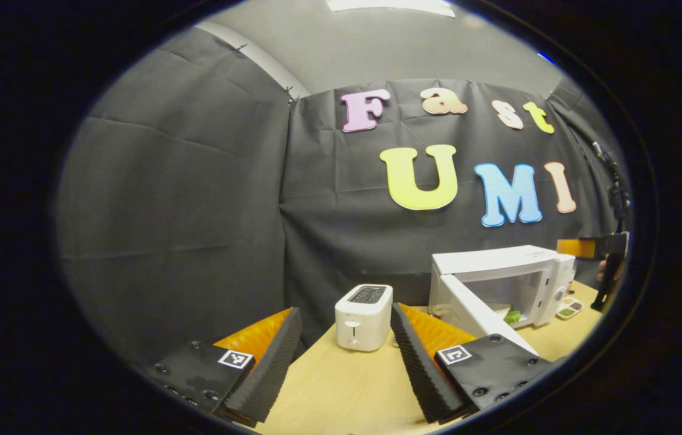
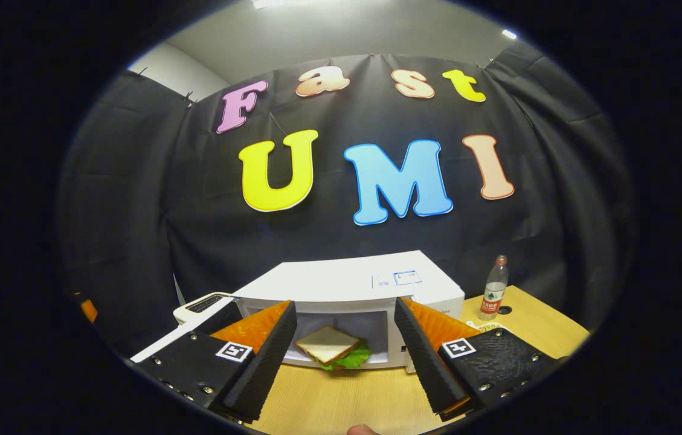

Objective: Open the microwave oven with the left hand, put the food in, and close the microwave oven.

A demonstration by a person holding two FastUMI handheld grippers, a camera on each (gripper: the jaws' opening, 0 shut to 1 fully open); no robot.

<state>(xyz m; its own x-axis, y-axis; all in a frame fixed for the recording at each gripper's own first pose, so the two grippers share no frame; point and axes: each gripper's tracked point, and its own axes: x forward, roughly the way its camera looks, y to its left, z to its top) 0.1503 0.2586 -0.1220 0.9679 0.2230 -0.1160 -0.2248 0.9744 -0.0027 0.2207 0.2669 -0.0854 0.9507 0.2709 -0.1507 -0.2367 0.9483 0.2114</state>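
Left tongs [image 1: 341, 356] spread, empty, toaster [image 1: 363, 316] ahead. Microwave [image 1: 501, 284] door [image 1: 478, 317] hangs open, sandwich [image 2: 331, 348] sits at the cavity's front lip. Right tongs [image 2: 344, 356] spread too. Swing the door now and it'll probably squash that sandwich.

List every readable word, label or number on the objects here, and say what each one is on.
None can be quoted.
Sticker on the microwave top: too small.
Label on the water bottle: blurred.
Square markers on the left gripper and right gripper: patterns, not text.
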